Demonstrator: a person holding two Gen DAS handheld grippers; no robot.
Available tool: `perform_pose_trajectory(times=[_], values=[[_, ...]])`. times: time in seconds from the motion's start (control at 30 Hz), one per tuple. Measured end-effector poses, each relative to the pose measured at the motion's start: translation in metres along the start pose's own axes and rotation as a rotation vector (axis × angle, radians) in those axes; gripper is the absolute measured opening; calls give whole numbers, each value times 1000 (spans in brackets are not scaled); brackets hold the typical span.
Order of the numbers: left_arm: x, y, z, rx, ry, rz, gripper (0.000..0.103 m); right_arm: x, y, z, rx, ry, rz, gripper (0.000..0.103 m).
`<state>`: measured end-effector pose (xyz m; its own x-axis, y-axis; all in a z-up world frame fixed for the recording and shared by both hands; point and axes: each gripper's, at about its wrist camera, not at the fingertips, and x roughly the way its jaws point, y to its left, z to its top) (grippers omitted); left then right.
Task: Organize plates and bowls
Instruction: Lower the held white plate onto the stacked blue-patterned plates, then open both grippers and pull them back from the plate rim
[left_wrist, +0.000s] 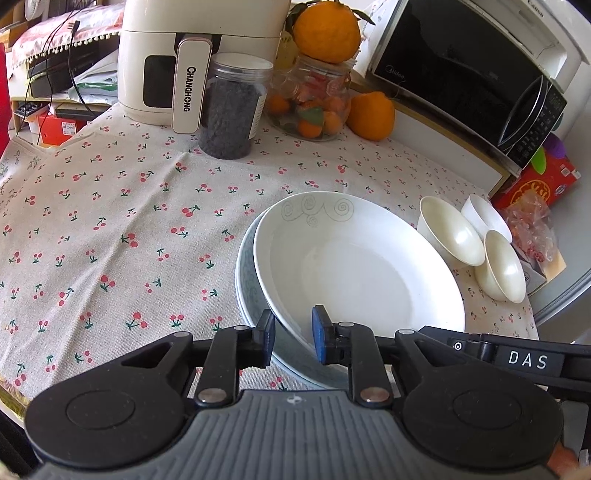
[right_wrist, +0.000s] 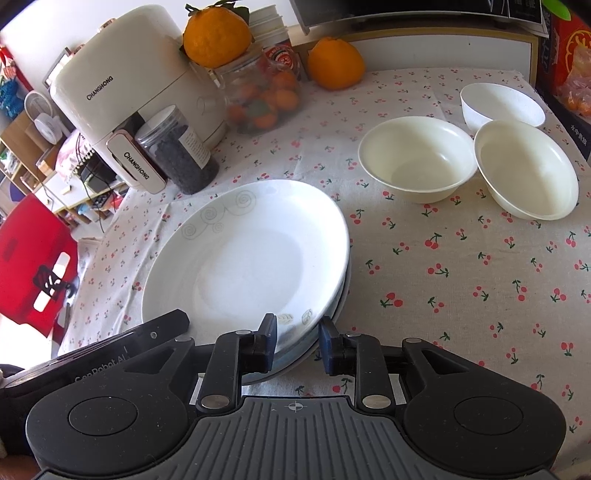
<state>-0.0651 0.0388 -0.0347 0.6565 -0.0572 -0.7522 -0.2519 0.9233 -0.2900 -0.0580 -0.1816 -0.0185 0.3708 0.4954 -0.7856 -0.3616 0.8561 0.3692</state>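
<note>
The glossy white scroll-patterned plate (left_wrist: 354, 266) sits on a grey-blue plate (left_wrist: 245, 273) on the cherry-print cloth counter (left_wrist: 110, 229). Left gripper (left_wrist: 293, 338) and right gripper (right_wrist: 297, 341) straddle its rim, pads slightly apart, not pressing. Three cream bowls (right_wrist: 417, 158) show fully only from the right.

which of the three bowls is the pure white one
The white bowl, farthest back by the red box; the two bowls in front of it are cream-coloured.

White plate (right_wrist: 258, 254) stacked on bluish plate (left_wrist: 247, 280); three empty bowls (right_wrist: 417, 158) upright, clustered nearby.
</note>
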Motion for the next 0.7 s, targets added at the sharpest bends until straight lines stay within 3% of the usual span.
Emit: perform_pose_trajectory(times=[0.47,0.7], values=[[2,-1,1,19,8,1,21,0,-2,2,4,1,7,26],[1,-12,-2,123,-12,39,25,0,-1,1,3,2,6,26]])
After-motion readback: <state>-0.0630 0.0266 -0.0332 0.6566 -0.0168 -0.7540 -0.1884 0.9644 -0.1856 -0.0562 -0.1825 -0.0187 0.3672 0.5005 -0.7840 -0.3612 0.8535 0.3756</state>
